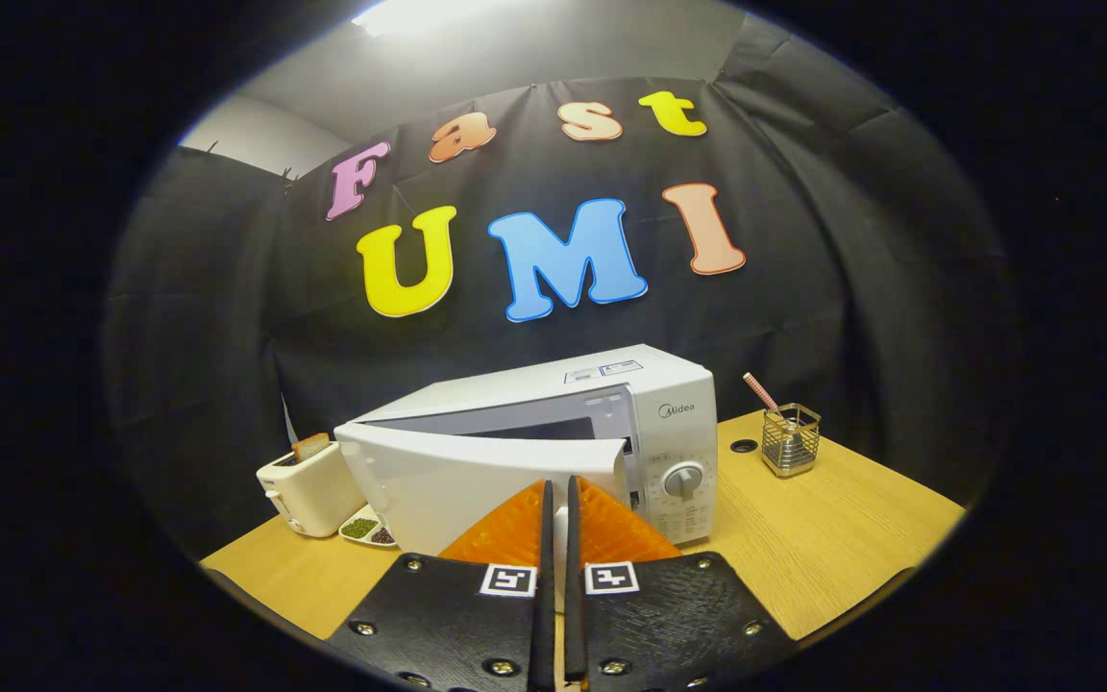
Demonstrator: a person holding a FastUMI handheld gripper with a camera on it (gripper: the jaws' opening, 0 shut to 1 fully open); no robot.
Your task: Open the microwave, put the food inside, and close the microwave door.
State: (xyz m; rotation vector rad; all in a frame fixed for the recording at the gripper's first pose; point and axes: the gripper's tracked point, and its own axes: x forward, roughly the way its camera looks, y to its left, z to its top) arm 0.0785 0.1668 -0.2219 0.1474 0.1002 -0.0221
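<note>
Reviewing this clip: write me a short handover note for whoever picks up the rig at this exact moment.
Hand-held gripper: fingers nearly together with a thin gap, holding nothing, tips right at the free edge of the microwave door.
Microwave: on the wooden table, door ajar, swung partway out toward the gripper.
Food: cannot tell whether it is inside; the door hides most of the cavity.
Nearby: toaster with a slice in it and a small dish beside the door; wire holder on the other side.
Done: door opened. Left: confirm the food is in, then push the door shut.
</note>
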